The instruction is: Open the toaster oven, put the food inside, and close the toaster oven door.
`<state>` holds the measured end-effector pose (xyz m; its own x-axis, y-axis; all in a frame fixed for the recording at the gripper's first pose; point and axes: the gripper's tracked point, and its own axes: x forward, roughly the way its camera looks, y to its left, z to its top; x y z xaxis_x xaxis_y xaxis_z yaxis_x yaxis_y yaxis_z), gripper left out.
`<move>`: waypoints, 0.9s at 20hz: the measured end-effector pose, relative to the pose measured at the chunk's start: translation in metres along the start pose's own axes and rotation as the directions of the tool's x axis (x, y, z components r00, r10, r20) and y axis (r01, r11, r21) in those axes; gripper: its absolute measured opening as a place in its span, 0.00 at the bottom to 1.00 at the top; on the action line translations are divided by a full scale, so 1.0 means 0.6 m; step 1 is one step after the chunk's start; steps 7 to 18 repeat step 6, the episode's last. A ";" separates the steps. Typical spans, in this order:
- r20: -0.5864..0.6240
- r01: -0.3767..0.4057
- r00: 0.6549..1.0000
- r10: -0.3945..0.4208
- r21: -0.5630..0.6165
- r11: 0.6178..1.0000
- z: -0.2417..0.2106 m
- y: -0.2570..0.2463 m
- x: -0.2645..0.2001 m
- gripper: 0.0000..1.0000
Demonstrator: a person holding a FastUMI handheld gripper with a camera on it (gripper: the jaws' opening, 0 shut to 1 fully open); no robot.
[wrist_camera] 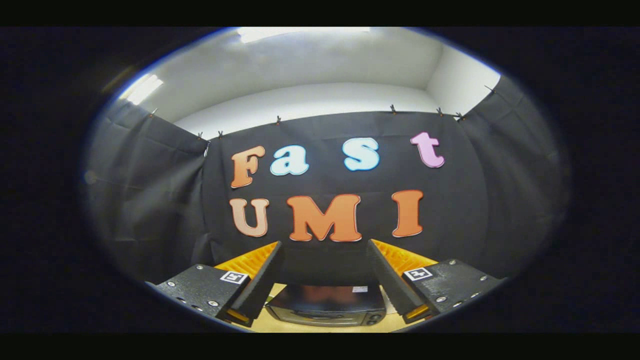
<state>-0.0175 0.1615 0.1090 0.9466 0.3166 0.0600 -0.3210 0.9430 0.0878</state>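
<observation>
Gripper (324, 280): fingers are being held wide apart, nothing between them, raised well above the tabletop (280, 327). Toaster oven (326, 304): is being seen low between the fingers, at six o'clock from the booth wall; door appears to be standing closed, which is fitting either an early or a finished stage. Food: cannot be told. Open room is being left above the oven; wall is closing in behind.

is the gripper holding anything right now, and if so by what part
Nothing is held. The gripper is open, its fingers spread with empty space between them, raised above the toaster oven, which sits below and ahead on the table.
</observation>
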 end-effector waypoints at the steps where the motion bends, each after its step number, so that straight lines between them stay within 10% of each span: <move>1: -0.002 0.008 1.000 -0.008 -0.013 1.000 0.003 -0.002 -0.001 0.98; 18: 0.060 0.043 0.997 -0.041 -0.043 0.998 0.046 -0.020 -0.021 0.98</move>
